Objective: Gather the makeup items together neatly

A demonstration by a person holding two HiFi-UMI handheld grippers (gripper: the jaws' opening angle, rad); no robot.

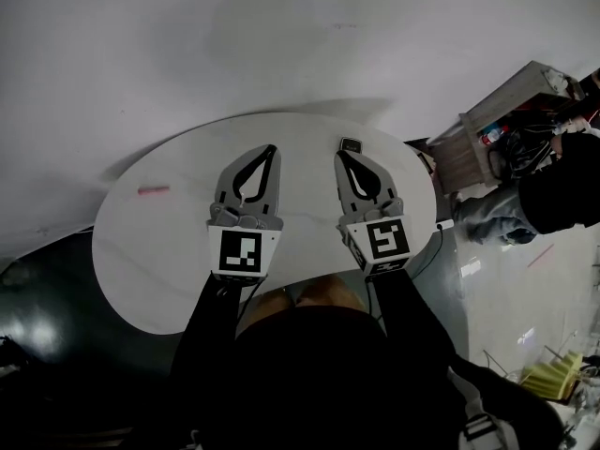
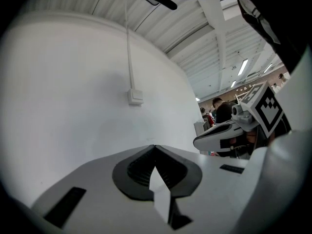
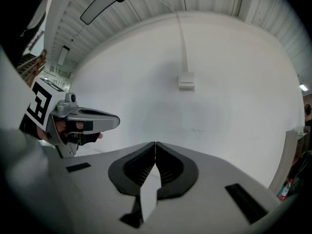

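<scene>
While both claws hung side by side over the round white tabletop [image 1: 141, 270], neither had hold of anything. The left claw [image 1: 271, 150] had its jaws pressed tip to tip with nothing between them, and the right claw [image 1: 341, 155] was closed the same way, also empty.

Two things that looked like the makeup items lay well apart. A small dark item [image 1: 352, 144] sat near the far edge of the tabletop, just beyond the tip of the right claw and almost in line with it. It was too small to say what kind of item it was. A slim pink stick [image 1: 153, 190] lay out to the left, well clear of the left claw, its long axis running roughly side to side in the head view and so about square to the way that claw pointed.

The right hand was plainly the nearer one for the dark item, the left for the stick. Either claw would probably have needed to open first. To grip the stick, the left claw would likely have had to swing out sideways and close across its width.
</scene>
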